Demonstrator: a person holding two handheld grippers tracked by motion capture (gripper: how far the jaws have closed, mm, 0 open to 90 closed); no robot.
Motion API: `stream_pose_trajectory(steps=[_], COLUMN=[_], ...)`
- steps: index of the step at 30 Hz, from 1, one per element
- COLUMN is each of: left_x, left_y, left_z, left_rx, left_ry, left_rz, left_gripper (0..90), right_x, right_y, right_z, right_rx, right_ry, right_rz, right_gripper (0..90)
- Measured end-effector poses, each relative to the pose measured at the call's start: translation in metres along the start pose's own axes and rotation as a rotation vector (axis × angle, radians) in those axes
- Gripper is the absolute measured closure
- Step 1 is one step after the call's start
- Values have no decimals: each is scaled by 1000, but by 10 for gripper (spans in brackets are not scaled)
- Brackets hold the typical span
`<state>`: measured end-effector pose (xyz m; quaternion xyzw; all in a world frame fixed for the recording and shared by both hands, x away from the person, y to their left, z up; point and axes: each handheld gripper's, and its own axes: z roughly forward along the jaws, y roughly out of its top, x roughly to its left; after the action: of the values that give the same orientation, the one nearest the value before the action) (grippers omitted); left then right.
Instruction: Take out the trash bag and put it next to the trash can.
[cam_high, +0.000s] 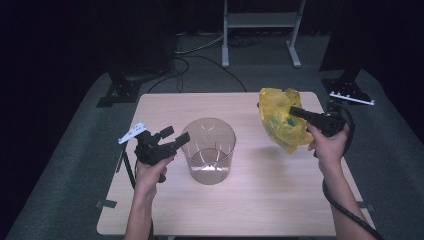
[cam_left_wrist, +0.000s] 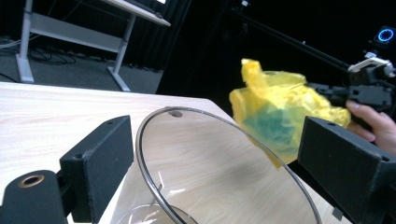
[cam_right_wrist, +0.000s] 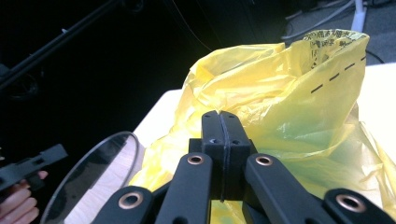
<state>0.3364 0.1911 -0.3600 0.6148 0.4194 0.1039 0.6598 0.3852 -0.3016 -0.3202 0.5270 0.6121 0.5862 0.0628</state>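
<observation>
High view: the right gripper (cam_high: 298, 112) holds a crumpled yellow plastic bag (cam_high: 280, 119) lifted above the far right part of the wooden surface (cam_high: 260, 200), well apart from the clear plastic bin (cam_high: 209, 150) standing upright near the middle. In the right gripper view its 2 fingers (cam_right_wrist: 212, 128) are pressed together, and the bag (cam_right_wrist: 289, 107) bulges just beyond them, so they appear to pinch a fold of the film, though the pinch itself is hidden behind the fingers. Something green shows faintly through the film, too blurred to identify. The left gripper (cam_high: 176, 137) hangs just left of the bin; in the left gripper view its 2 fingers (cam_left_wrist: 100, 161) stand wide apart with the bin's rim (cam_left_wrist: 154, 186) between them, holding nothing. The work looks like fitting the bag into the bin as a liner. The main risk is the thin film slipping out of a grip that catches so little of it, letting the bag drop onto the surface. Since the bag is bunched shut, it may not open over the rim. The light bin could also tip or slide if the bag drags across its edge before the left gripper steadies it.
</observation>
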Motion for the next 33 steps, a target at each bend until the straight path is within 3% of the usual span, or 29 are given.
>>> stream_pose_trajectory(steps=[14, 18, 33], left_x=[0, 0, -1], left_y=[-1, -1, -2], left_z=[0, 1, 1], left_rx=[-1, 3, 2], left_ry=[-4, -3, -3], left_rz=[-4, -5, -5], left_gripper=[93, 92, 92], right_x=[-6, -6, -5], right_y=[-33, -45, -63], right_z=[49, 64, 83], right_rx=[81, 106, 176], right_ry=[-51, -42, -22], right_rz=[-34, -45, -83], right_gripper=[900, 900, 892])
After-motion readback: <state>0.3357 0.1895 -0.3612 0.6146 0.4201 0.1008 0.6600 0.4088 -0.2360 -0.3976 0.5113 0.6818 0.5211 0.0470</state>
